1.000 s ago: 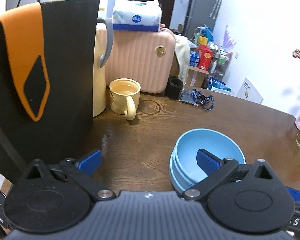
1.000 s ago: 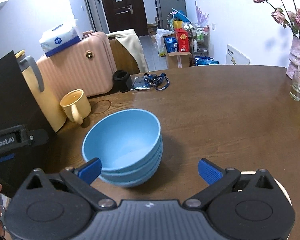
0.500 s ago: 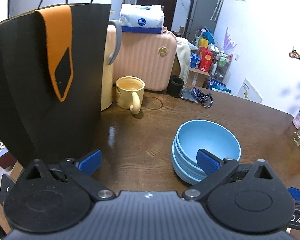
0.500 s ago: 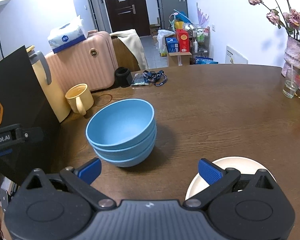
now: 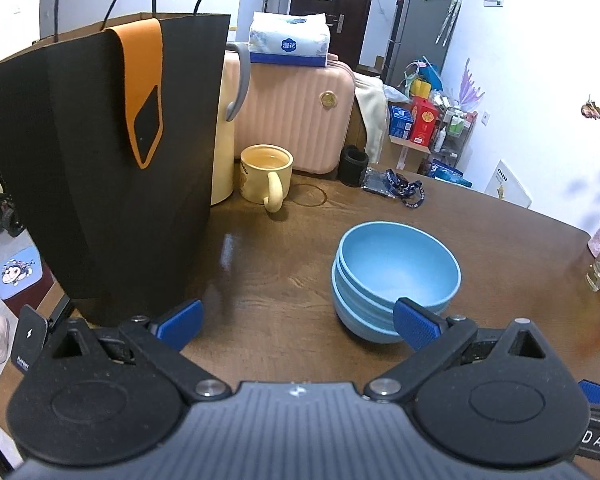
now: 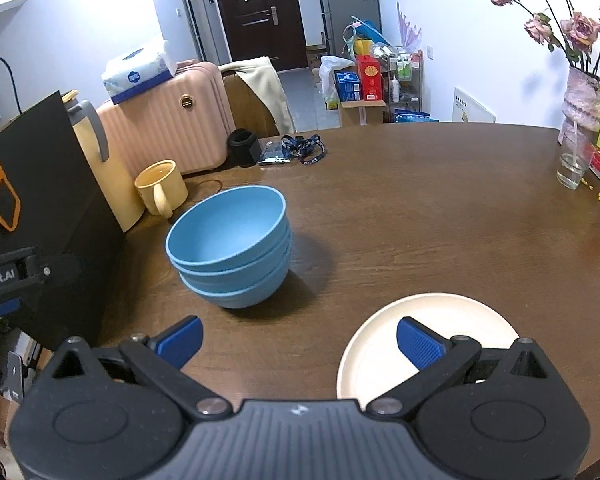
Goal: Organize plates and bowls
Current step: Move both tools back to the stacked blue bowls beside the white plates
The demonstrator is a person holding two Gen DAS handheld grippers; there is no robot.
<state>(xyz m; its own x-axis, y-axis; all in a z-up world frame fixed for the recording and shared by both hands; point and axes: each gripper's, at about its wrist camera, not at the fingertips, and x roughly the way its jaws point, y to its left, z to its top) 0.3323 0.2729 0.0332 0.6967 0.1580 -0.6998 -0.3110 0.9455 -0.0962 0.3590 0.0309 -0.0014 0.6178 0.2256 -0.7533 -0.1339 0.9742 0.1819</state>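
Both tongs apart, gripping nothing, above the wooden table (image 6: 420, 216).
Left tongs (image 5: 298, 320): black bag (image 5: 100, 168) ahead-left, stacked blue bowls (image 5: 396, 276) by the right finger. Right tongs (image 6: 298, 338): bowls ahead-left, cream plate (image 6: 380, 344) under the right finger.

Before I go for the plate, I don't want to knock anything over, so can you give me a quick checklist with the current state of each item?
1. Right claw open wide enough for the rim: ok, jaws spread and holding nothing.
2. Left claw free: ok, open and holding nothing.
3. Blue bowls nested and steady: ok, three stacked upright on the table.
4. White plate reachable: ok, flat on the table just beyond the right claw, apart from the bowls.
5. Path to the plate clear: ok, bare wood between; the yellow mug sits beyond the bowls.
6. Plate's near rim: cannot tell, hidden behind the claw body.
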